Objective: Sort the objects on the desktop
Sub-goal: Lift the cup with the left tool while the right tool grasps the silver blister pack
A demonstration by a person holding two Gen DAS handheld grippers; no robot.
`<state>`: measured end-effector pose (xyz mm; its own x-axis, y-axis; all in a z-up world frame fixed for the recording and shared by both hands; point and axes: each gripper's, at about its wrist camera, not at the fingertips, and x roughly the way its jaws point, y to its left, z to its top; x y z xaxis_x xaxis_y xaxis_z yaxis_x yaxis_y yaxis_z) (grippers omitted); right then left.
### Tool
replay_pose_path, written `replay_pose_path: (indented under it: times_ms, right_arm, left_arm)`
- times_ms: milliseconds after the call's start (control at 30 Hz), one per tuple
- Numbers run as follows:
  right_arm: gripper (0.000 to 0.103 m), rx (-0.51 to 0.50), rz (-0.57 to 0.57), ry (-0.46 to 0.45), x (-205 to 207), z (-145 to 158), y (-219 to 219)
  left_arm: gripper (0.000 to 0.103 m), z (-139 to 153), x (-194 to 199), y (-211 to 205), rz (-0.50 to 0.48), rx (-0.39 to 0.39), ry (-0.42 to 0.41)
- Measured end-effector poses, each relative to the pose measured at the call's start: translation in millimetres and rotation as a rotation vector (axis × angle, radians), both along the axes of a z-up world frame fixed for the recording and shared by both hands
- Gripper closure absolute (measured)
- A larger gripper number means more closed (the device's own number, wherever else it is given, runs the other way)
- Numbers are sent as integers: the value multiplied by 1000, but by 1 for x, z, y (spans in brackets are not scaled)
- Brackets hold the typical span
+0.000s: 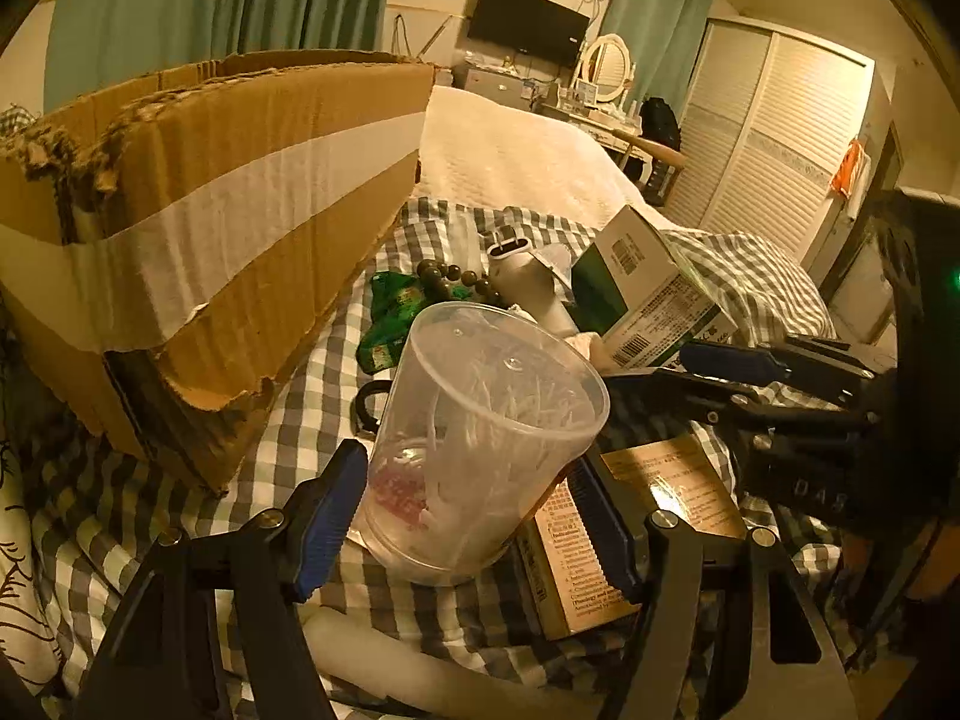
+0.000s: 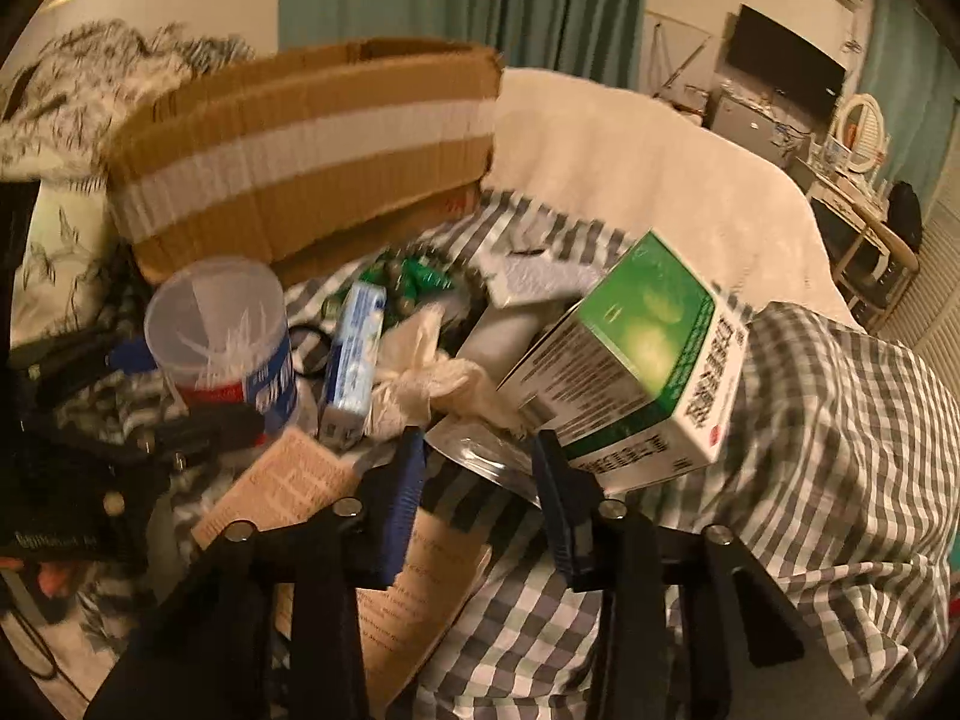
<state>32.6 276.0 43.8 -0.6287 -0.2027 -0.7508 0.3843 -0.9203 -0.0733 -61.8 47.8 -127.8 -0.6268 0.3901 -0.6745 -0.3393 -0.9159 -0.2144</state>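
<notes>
Our left gripper has its fingers spread wide around a clear plastic cup of cotton swabs; whether the pads press it we cannot tell. Our right gripper has its fingers partly closed about a shiny flat packet, just beside a green-and-white box. Everything lies on the checked bed, before a torn cardboard box.

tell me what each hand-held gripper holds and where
Left hand-held gripper clamps the cup near its base; right hand-held gripper grips nothing visibly.
</notes>
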Motion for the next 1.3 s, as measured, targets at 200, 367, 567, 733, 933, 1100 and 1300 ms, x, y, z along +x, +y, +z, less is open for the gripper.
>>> replay_pose_path:
  times_ms: [200,367,567,733,933,1100,1300]
  right_arm:
    - [61,-20,24,-94,-21,-17,-5]
    - [57,17,27,-115,-33,-27,-7]
    - [76,11,-25,0,-13,-4,3]
    - [84,-158,-125,19,3,16,38]
    - [85,-321,-235,-26,3,18,75]
    - [85,-184,-312,-51,-7,3,68]
    - [89,-165,-302,-63,-5,3,61]
  left_arm:
    - [31,-7,-9,2,12,13,-19]
    - [32,-11,-13,2,13,12,-15]
    - [33,-8,-6,0,7,22,-7]
    - [33,-1,2,-4,8,43,-4]
    - [33,1,4,-3,4,43,-6]
    - [33,-6,0,-3,10,39,-25]
    - [33,-4,1,-1,5,44,-8]
